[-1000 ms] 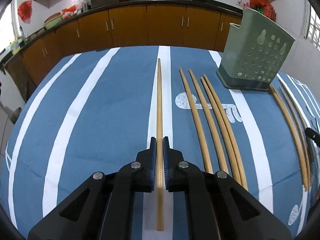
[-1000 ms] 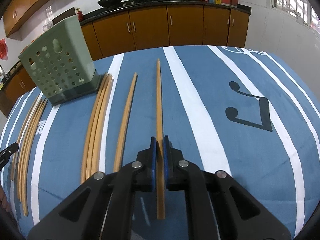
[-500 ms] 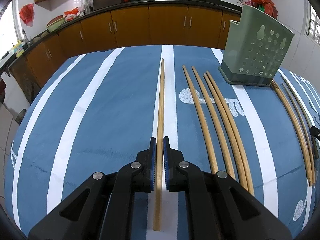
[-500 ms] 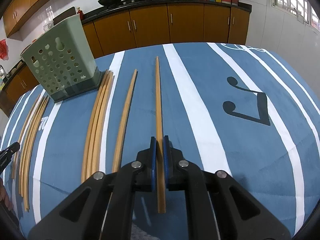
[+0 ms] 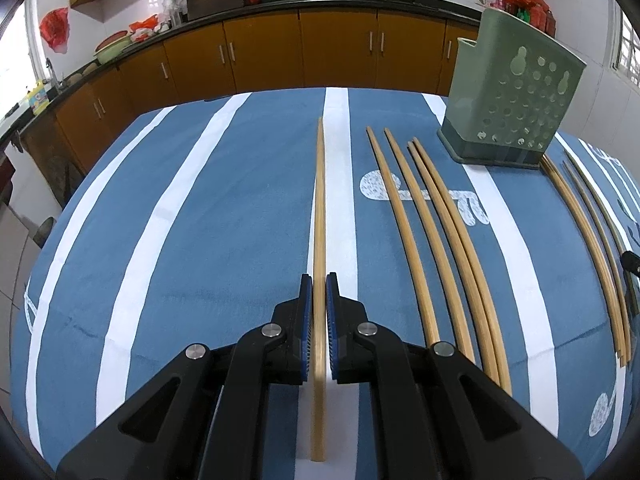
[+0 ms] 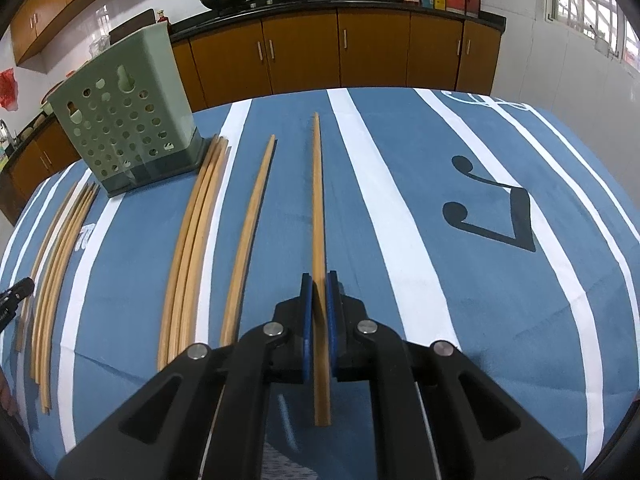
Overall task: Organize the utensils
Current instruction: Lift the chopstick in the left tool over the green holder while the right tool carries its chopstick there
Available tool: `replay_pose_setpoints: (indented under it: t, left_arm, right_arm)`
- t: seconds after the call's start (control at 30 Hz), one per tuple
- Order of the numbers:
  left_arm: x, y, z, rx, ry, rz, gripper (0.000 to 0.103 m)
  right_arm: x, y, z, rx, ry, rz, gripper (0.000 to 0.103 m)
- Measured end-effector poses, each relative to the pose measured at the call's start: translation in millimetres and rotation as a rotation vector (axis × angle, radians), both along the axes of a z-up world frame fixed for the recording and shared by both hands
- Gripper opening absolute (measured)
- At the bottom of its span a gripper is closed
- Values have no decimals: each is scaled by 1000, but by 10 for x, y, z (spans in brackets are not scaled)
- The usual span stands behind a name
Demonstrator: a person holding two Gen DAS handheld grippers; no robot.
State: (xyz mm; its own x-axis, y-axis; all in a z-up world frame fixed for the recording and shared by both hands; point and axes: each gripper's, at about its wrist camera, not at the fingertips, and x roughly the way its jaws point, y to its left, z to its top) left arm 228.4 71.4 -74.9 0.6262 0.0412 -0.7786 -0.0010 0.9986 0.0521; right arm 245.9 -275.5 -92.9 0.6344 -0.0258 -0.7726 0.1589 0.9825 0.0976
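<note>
While the loose chopsticks (image 5: 416, 236) lie in rows on the blue striped cloth (image 5: 200, 240) over the counter, each hand holds one stick clear of them, apparently so it can be carried singly to the green holder (image 5: 508, 92). Left fingers (image 5: 319, 312) are pressed nearly together, pinching a chopstick (image 5: 319, 208) near its thick end, the tip running straight ahead of the fingers. Right fingers (image 6: 319, 312) pinch another chopstick (image 6: 317, 200) likewise. From the left fingers the holder stands ahead and to the right; from the right fingers, ahead and to the left, upright, with nothing visible inside.
</note>
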Motion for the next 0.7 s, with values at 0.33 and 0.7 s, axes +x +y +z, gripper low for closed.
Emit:
replay_pose_setpoints:
  t: [0.33, 0.7]
  left_arm:
    - [-195, 135, 378, -41, -69, 3, 7]
    - [-344, 185, 1015, -94, -232, 1, 7]
  right_arm:
    - [-244, -82, 519, 14, -148, -1, 8]
    - [-431, -143, 1143, 19, -337, -7, 8]
